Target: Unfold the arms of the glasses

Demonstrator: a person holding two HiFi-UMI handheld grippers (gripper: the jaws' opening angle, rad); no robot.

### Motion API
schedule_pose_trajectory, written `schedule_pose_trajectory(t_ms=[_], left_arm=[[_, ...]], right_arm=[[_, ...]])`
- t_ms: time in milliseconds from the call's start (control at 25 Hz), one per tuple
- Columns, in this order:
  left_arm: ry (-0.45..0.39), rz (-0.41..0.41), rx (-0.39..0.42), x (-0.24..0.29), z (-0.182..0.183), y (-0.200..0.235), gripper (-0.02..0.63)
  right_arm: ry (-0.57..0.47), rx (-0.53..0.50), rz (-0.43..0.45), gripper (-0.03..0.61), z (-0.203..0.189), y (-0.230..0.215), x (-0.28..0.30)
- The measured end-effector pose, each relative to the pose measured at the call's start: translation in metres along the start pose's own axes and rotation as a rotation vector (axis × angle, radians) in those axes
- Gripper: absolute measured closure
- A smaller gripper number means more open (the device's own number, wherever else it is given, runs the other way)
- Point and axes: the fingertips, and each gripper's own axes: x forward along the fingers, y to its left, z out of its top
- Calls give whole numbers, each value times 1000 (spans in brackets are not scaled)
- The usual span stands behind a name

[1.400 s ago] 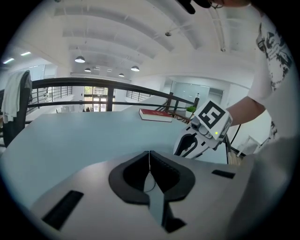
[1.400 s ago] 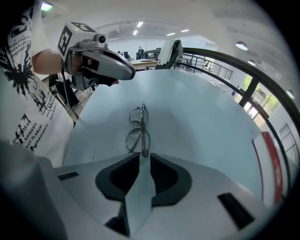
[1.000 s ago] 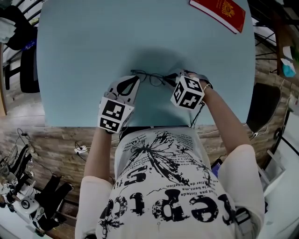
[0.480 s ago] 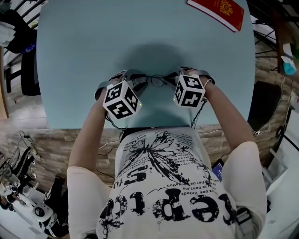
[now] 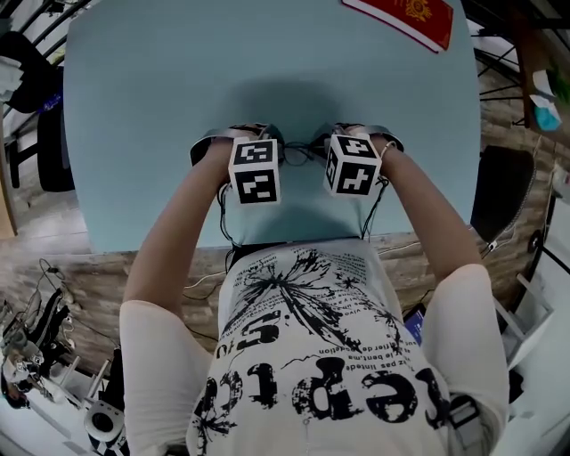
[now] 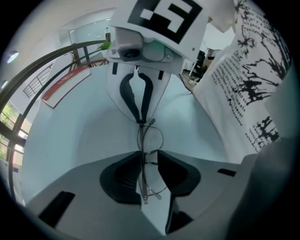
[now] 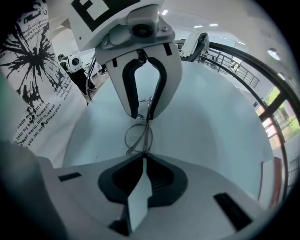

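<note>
Thin dark wire-framed glasses point(image 5: 301, 151) lie on the pale blue table point(image 5: 160, 89) between my two grippers. My right gripper point(image 5: 326, 146) is shut on the right end of the glasses point(image 7: 138, 136), whose wire runs into its closed tips point(image 7: 143, 157). My left gripper point(image 5: 274, 148) points steeply down over the left end. Its jaws point(image 6: 149, 173) are opening, and the glasses point(image 6: 142, 140) run through the gap with neither pad pressing. In each gripper view the other gripper faces the camera across the glasses: the right gripper point(image 6: 140, 121) and the left gripper point(image 7: 145, 110).
A red book point(image 5: 401, 18) lies at the table's far right edge. The person's torso in a printed shirt point(image 5: 312, 303) is close against the near table edge. A dark chair point(image 5: 499, 196) stands to the right of the table and another point(image 5: 49, 134) to its left.
My left gripper has rolled, sunk and closed in on the glasses' left end, and its jaws have gone from shut to apart. The right gripper has kept still on the glasses.
</note>
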Motion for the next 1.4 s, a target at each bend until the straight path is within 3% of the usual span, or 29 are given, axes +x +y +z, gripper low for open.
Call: schedule_pose_trajectory(t_ms=[200, 320, 640, 1400], left_arm=[[26, -9, 19, 6, 5, 3, 565], [13, 0, 8, 6, 6, 4, 572], [-161, 61, -124, -9, 13, 11, 578], [-340, 198, -174, -60, -18, -1, 581]], right_arm=[[20, -30, 6, 543, -3, 3, -1], [25, -34, 9, 543, -3, 5, -1], [21, -11, 14, 545, -8, 3, -2], [60, 1, -27, 545, -10, 4, -3]])
